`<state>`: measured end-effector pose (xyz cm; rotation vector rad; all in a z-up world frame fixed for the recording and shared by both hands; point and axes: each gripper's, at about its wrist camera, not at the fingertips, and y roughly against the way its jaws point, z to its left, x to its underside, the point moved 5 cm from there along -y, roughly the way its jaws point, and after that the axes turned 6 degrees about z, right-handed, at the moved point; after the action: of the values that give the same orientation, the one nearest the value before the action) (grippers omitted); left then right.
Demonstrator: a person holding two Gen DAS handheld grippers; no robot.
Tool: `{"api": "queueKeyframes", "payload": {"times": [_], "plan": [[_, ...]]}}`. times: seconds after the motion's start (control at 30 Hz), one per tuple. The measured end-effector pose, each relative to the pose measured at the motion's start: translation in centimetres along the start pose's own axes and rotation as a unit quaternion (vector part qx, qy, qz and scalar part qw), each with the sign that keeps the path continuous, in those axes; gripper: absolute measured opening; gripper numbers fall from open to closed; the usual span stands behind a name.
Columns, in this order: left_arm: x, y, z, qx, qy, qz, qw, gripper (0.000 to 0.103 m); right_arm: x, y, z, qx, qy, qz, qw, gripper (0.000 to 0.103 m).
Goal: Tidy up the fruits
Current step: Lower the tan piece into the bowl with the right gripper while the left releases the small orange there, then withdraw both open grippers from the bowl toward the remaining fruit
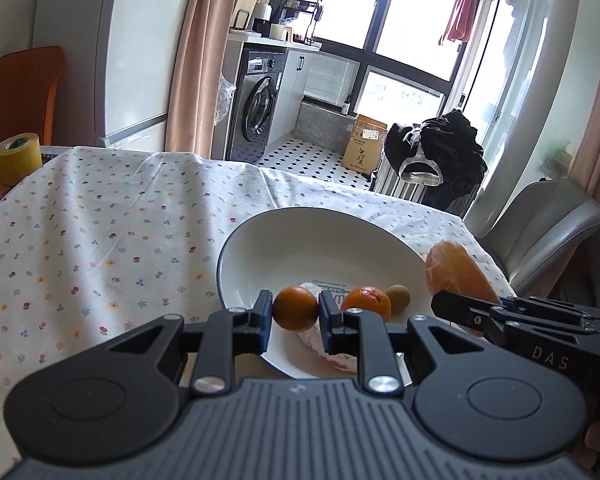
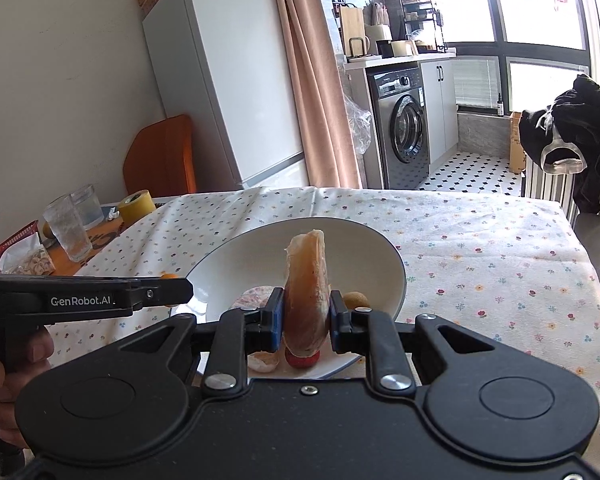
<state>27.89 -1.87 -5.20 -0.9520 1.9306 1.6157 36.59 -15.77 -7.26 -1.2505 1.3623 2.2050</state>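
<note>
Clamping a small orange [image 1: 295, 307] between its fingers, the left gripper [image 1: 295, 314] hangs over the near rim of the white bowl [image 1: 260, 240], while the right gripper [image 2: 305, 316] grasps a peeled pomelo segment [image 2: 306, 280] upright above the same bowl. Inside lie a second orange [image 1: 367, 302], a small brown fruit [image 1: 398, 298] and a wrapped piece [image 1: 328, 344]. Beyond, the flowered cloth [image 1: 100, 220] covers the counter, a yellow tape roll [image 1: 18, 158] at its far left.

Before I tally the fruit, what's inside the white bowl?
In the white bowl: one small orange, a brown round fruit, a pink-white wrapped piece, something red. The tools hide the rest.
</note>
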Motion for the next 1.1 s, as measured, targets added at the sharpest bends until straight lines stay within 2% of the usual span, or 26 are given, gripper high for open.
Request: {"api": "queueKeyframes", "payload": {"times": [0.13, 0.67, 0.73, 0.83, 1.0, 1.1], "plan": [[0.0, -0.3, -0.1, -0.011, -0.007, 0.003, 0.9999, 0.034, -0.1, 0.0, -0.1, -0.001, -0.001, -0.001, 1.0, 0.02], [0.3, 2.3, 4.8, -0.052, 0.034, -0.012, 0.998, 0.045, -2.1, -1.3, 1.1, -0.001, 0.005, -0.007, 1.0, 0.021], [0.4, 2.5, 5.2, -0.055, 0.037, -0.011, 0.9977, 0.046, -2.3, -1.5, 1.1, -0.006, -0.003, -0.005, 1.0, 0.027], [0.7, 3.0, 5.2, -0.057, 0.034, -0.012, 0.9977, 0.051, -2.4, -1.3, 1.2, -0.002, -0.008, -0.014, 1.0, 0.044], [1.2, 3.6, 5.3, -0.075, 0.03, -0.02, 0.9966, 0.074, -1.9, -0.5, 1.5, -0.012, -0.013, -0.015, 1.0, 0.048], [1.6, 4.0, 5.4, -0.078, 0.031, -0.023, 0.9962, 0.08, -1.4, 0.1, 1.7, -0.014, -0.013, -0.016, 1.0, 0.052]]}}
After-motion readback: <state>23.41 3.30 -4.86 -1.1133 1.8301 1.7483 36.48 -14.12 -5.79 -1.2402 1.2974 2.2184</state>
